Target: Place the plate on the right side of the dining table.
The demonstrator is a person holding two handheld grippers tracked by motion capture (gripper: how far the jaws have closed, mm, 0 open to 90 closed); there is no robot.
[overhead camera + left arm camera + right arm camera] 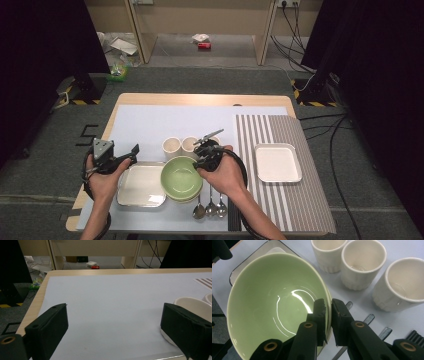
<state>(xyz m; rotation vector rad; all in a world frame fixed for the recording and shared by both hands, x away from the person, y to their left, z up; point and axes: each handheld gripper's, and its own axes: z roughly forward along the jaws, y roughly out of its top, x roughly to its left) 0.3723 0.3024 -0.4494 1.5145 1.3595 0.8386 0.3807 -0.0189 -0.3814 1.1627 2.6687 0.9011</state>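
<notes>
A: What's on the tabletop (150,120), biggest first?

B: A striped mat (280,200) on the right carrying a white dish (276,162). A tray (141,186) near the front left. Touching its right side, the green bowl (181,177), which sits on a stack of others. Then the cups (171,146) behind the bowl and the spoons (210,207) at the front edge.

A: And the bowl is held?

B: Yes. The right gripper (327,312) is clamped on its near rim, one jaw inside, one outside. The left gripper (115,322) stands wide apart over bare tabletop, with nothing between its jaws.

A: How should the lift go?

B: I'd say straight up first, keeping the rim level, since a one-sided pinch invites tilt, and the bowl below may cling.

A: Room to move?

B: Cups stand close behind, spoons just beside the jaws. Open ground lies across the back of the tabletop and on the mat around the dish.
</notes>
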